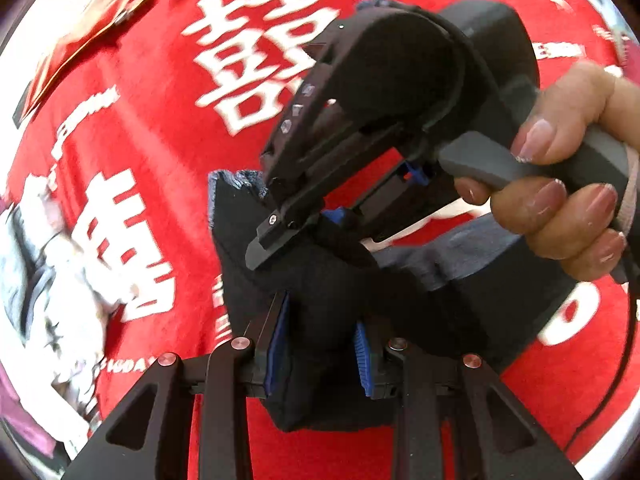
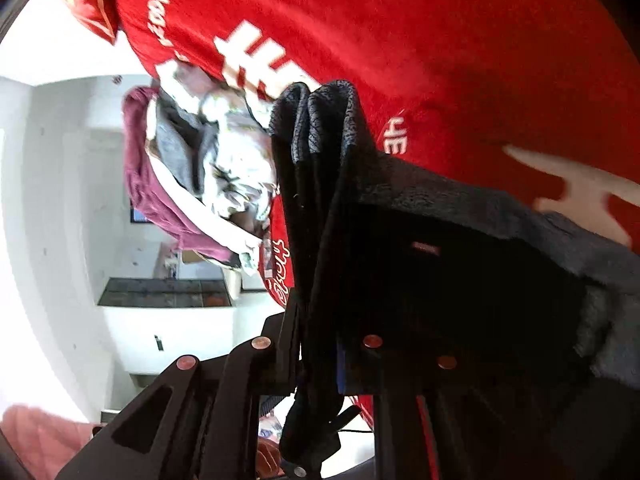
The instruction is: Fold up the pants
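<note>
The dark pants (image 1: 320,292) hang bunched above a red cloth with white characters (image 1: 160,128). My left gripper (image 1: 320,344) is shut on a thick fold of the pants between its blue pads. My right gripper (image 1: 276,236), held by a hand (image 1: 568,188), is shut on the pants' edge just ahead of the left one. In the right wrist view the right gripper (image 2: 318,352) clamps a folded edge of the pants (image 2: 320,168), which stretch away to the right over the red cloth (image 2: 400,40).
A pile of white, grey and maroon clothes (image 2: 192,160) lies at the red cloth's edge; it also shows in the left wrist view (image 1: 44,264). A red and gold packet (image 1: 92,20) lies on the cloth. A white room wall (image 2: 60,160) is behind.
</note>
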The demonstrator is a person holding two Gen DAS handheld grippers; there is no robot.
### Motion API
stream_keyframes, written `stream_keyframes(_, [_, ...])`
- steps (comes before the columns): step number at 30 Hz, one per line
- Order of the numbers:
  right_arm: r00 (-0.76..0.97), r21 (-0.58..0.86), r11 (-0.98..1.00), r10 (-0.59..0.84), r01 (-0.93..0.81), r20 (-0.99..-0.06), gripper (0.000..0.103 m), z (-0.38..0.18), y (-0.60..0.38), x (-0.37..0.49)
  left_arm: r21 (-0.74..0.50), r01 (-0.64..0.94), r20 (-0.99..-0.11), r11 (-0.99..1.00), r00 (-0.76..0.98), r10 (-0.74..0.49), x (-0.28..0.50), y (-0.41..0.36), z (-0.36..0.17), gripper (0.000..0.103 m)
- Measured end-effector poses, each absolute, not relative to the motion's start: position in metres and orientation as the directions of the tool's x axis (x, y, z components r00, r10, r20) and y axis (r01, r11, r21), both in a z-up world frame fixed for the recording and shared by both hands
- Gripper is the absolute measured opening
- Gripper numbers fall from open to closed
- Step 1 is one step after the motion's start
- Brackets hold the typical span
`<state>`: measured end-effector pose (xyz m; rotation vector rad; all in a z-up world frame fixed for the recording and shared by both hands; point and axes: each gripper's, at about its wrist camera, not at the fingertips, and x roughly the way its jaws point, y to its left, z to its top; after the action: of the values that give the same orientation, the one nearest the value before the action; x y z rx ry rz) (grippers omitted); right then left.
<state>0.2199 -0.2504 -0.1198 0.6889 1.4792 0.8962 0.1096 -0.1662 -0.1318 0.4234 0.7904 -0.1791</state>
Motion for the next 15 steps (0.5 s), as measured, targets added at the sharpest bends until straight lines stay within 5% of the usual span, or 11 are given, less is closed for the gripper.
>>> stream_keyframes(7, [0.072,0.811,0.584,0.811,-0.04,-0.581,0.015,-0.084,-0.373,0.184,0.208,0.479,-0.73,0.853,0.656,-0.191,0.103,-0.265,-0.12,0.03])
stream_keyframes(15, [0.172,0.752,0.647,0.732,0.124,-0.659,0.015,-0.13,-0.495,0.146,0.179,0.589,-0.794,0.788,0.559,-0.237,0.1,-0.37,-0.181,0.03])
